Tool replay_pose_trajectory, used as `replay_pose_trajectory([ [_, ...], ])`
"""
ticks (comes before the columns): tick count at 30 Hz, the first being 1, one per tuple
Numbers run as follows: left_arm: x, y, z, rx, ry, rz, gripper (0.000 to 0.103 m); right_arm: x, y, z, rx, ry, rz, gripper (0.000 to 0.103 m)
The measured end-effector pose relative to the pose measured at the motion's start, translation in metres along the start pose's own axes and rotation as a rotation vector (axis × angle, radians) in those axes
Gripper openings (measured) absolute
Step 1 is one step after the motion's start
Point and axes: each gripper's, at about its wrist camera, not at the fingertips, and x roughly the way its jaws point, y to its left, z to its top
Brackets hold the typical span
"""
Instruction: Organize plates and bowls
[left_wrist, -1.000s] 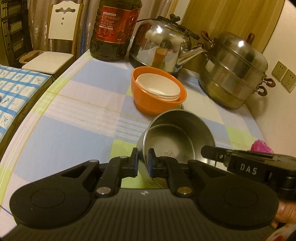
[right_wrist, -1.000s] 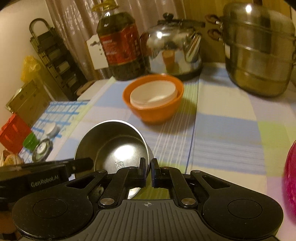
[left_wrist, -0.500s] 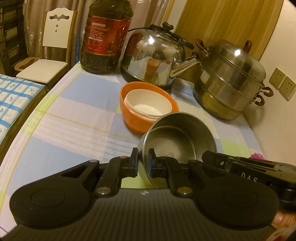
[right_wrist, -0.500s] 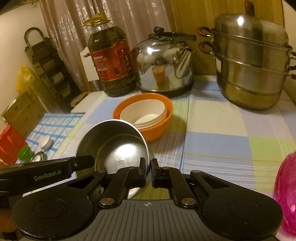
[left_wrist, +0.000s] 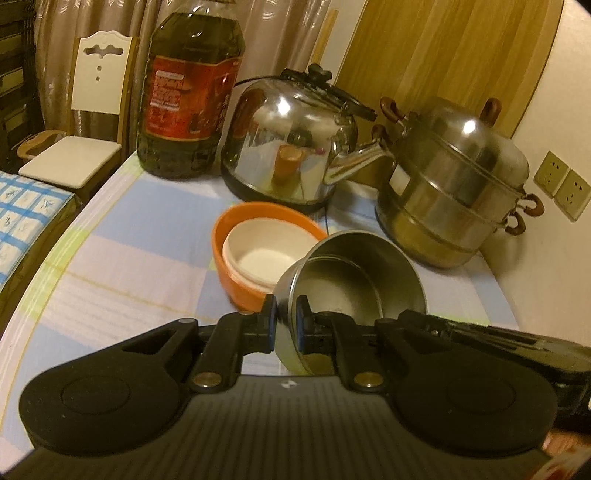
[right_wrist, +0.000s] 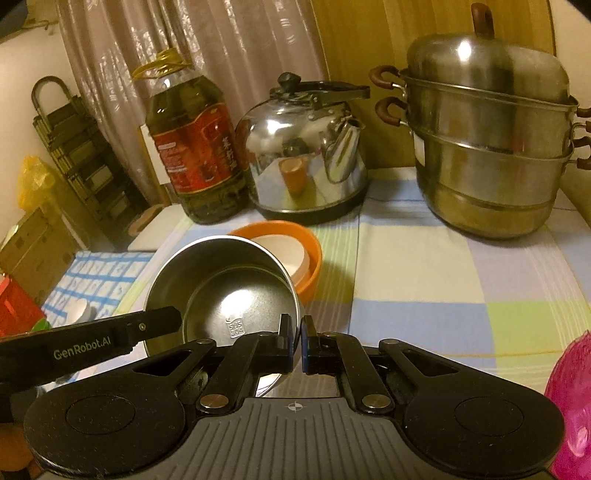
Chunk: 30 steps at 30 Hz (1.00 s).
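Steel bowl hangs tilted between your two grippers, just short of the orange bowl at twelve o'clock. Your left gripper pinches its rim at the nine o'clock side, and your right gripper pinches the rim at three o'clock; both sets of jaws are clamped on the metal. A white bowl already sits nested in the orange one, so part of the stacking looks done. What seems left is lowering the steel bowl onto that stack, near the kettle.
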Motion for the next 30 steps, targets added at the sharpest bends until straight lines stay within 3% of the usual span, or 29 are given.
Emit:
replay_pose_trajectory([
  [30, 0.058, 0.019, 0.056, -0.073, -0.038, 0.036, 0.009, 0.059, -0.003, 0.06, 0.017, -0.041, 0.007, 0.004],
])
